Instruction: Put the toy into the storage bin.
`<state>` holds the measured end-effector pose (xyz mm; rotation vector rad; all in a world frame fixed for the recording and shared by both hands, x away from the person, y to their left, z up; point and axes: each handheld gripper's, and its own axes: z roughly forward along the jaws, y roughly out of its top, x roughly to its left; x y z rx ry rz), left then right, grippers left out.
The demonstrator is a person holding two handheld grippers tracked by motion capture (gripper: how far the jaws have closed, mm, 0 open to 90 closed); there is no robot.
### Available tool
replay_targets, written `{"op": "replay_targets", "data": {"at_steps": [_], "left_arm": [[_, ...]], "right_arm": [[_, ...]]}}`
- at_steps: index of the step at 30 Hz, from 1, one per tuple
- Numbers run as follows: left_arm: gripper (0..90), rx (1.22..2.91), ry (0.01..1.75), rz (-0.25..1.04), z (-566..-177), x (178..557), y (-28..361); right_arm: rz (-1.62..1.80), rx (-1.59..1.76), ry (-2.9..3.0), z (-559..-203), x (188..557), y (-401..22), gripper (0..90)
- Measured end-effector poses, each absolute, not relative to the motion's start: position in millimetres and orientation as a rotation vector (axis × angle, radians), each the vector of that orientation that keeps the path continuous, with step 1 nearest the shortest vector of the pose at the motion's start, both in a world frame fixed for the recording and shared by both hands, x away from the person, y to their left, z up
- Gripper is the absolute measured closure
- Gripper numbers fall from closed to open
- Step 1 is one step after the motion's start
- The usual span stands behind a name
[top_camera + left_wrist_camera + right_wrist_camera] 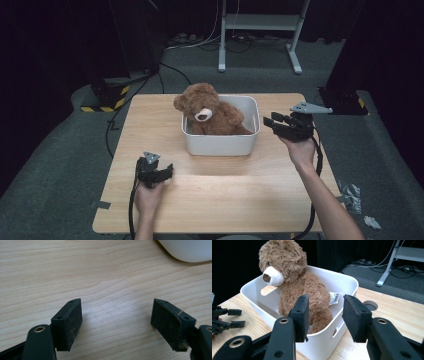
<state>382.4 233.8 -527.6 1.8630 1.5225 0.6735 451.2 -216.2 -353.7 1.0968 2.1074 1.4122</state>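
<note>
Probably soft, light, squashy teddy bear (pixel 297 287) sitting in white tub (pixel 220 142) | best grabbed round tummy or arm; right gripper (pixel 324 315) fingers wide, near tub | left gripper (pixel 116 325) fingers wide over worktop (pixel 220 190)

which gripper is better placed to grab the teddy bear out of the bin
Probably right. The right gripper hangs open beside the white bin, pointing at the teddy bear. The left gripper sits low over bare table.
</note>
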Motion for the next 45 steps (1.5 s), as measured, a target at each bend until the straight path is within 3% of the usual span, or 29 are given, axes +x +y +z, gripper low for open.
{"op": "replay_targets", "data": {"at_steps": [45], "left_arm": [[24.9, 1.862, 1.524, 0.673, -528, 382, 234]], "right_arm": [[1.459, 1.144, 2.097, -384, 428, -234, 55.2]]}}
